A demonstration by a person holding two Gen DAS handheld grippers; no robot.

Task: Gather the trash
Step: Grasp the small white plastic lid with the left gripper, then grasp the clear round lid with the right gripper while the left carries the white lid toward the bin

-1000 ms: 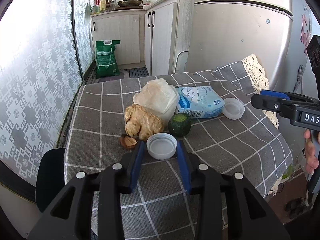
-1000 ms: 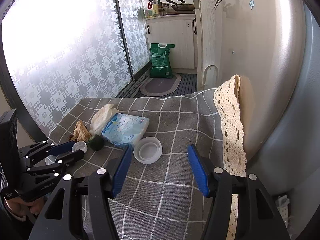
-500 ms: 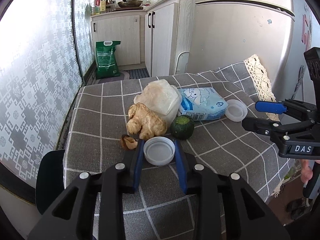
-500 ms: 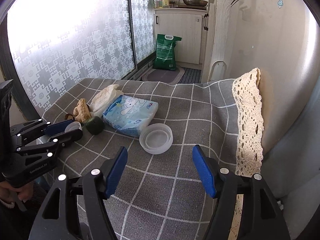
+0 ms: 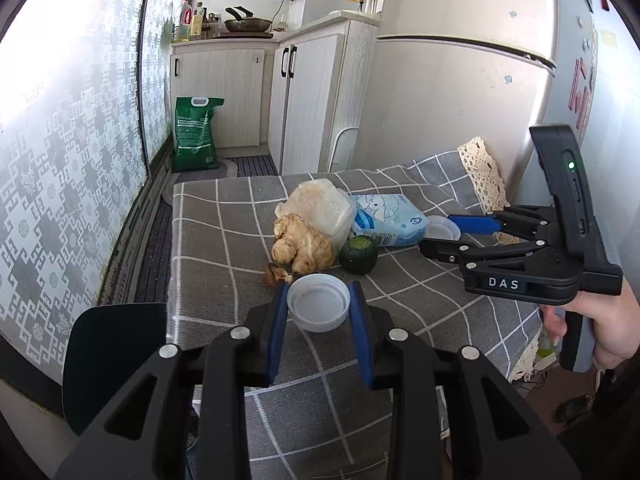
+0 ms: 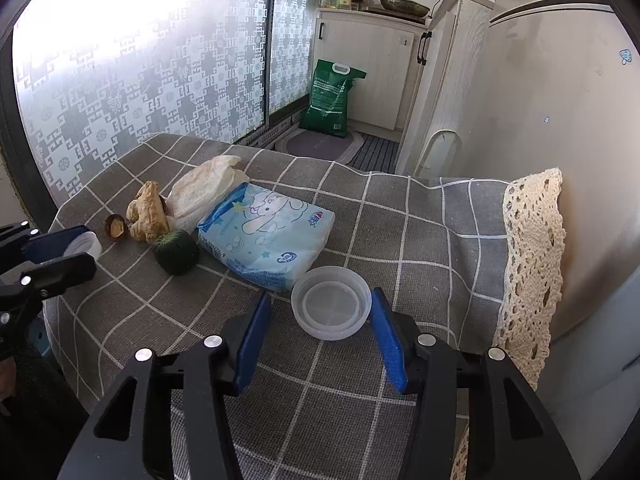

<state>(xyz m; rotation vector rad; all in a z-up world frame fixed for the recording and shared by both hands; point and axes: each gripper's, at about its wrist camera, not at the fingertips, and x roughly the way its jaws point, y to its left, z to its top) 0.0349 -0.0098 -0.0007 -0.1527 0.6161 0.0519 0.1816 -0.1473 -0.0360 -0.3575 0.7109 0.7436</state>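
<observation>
A white bottle cap point(image 5: 319, 303) sits between the blue pads of my left gripper point(image 5: 319, 312), which is shut on it at the table's near edge; it also shows in the right wrist view point(image 6: 86, 245). A clear plastic lid point(image 6: 331, 307) lies on the cloth between the open fingers of my right gripper point(image 6: 320, 326), not gripped. Behind lie a ginger root point(image 5: 302, 245), a nut shell point(image 5: 276, 274), a dark green squash point(image 5: 359, 255), a crumpled white bag point(image 5: 320, 208) and a blue tissue pack point(image 6: 266, 236).
The table carries a grey checked cloth point(image 5: 224, 240) with a lace edge point(image 6: 532, 248) against a fridge point(image 5: 460, 80). A dark chair point(image 5: 108, 344) stands at the left. A green sack point(image 5: 196, 134) stands on the floor by white cabinets point(image 5: 308, 92).
My left gripper has closed in on the white cap and grips it. My right gripper has moved forward so that its open fingers straddle the clear lid.
</observation>
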